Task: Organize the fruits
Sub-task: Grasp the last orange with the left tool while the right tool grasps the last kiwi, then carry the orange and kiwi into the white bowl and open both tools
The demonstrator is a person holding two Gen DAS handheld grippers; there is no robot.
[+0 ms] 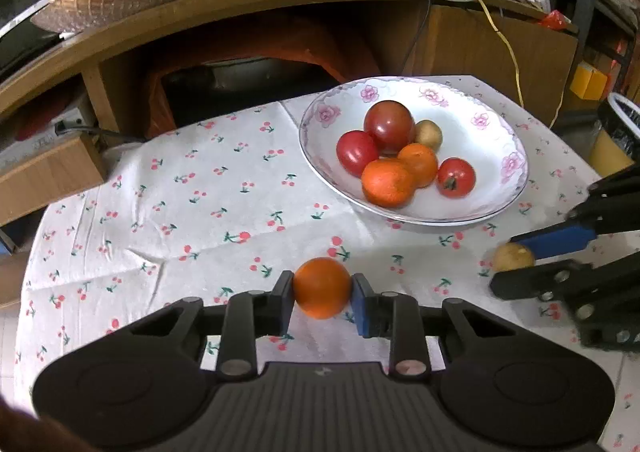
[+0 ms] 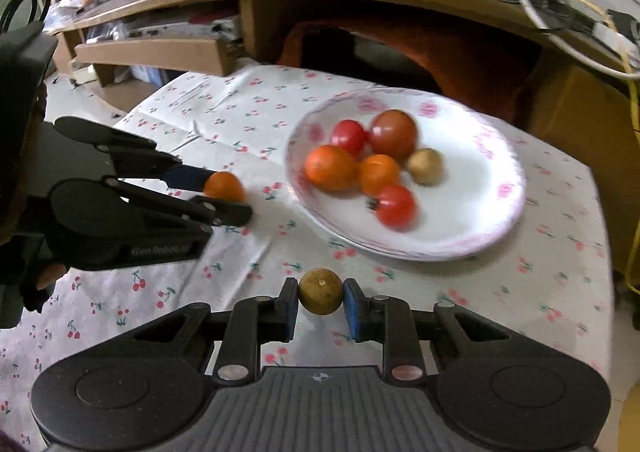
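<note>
Left gripper (image 1: 322, 294): fingers clamped on a small round orange fruit (image 1: 322, 287), one pad touching each side, held above the desk with the cherry-print white cloth (image 1: 180, 212). Right gripper (image 2: 321, 299): fingers pinching a small round yellow-brown fruit (image 2: 321, 291) the same way. Ahead of both sets of fingers sits the white floral-rimmed ceramic plate (image 1: 508, 140), holding three red tomatoes, two orange fruits and one yellow-brown fruit, mostly bunched together.

Risks, as judged: both fruits are smooth spheres gripped across the middle, so slackening could let them roll off the cloth. Both grippers converge on one plate and may collide. A fruit dropped on the pile could knock another over the shallow rim.
</note>
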